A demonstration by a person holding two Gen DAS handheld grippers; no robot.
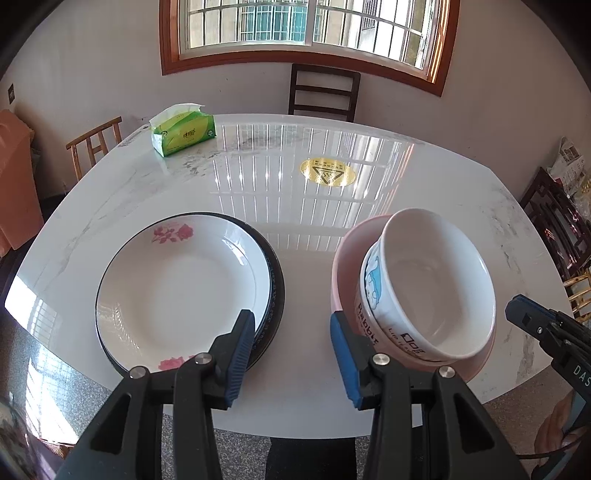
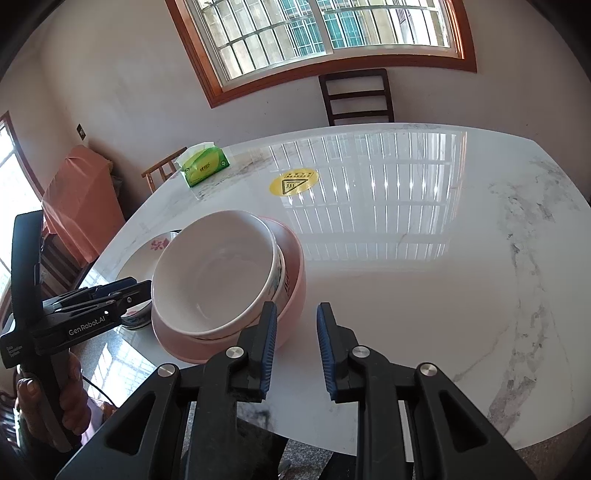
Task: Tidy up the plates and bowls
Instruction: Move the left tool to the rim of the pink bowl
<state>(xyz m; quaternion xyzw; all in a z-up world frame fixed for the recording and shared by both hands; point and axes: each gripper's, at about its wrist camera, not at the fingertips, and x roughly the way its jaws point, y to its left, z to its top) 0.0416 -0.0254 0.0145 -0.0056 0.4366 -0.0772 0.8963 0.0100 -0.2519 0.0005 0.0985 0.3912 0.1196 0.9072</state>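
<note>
Left wrist view: stacked plates (image 1: 177, 291) and nested bowls (image 1: 428, 291) sit on a glossy marble table (image 1: 295, 206) near its yellow sticker (image 1: 327, 172), beneath a barred window (image 1: 303, 22). Left gripper (image 1: 291, 354) and right gripper (image 2: 295, 347) hang spread, empty, nearside of the sticker.

The desk (image 1: 295, 206) is glossy white marble-look stone that mirrors the window. The plate (image 1: 177, 291) and white bowl (image 1: 436, 288) look like glazed, shiny ceramic. Each claw (image 1: 291, 354) is matt black plastic with ribbed blue pads (image 1: 242, 354) and metal pins.

Left gripper (image 1: 291, 354) and right gripper (image 2: 295, 350), jaws apart, both empty.
</note>
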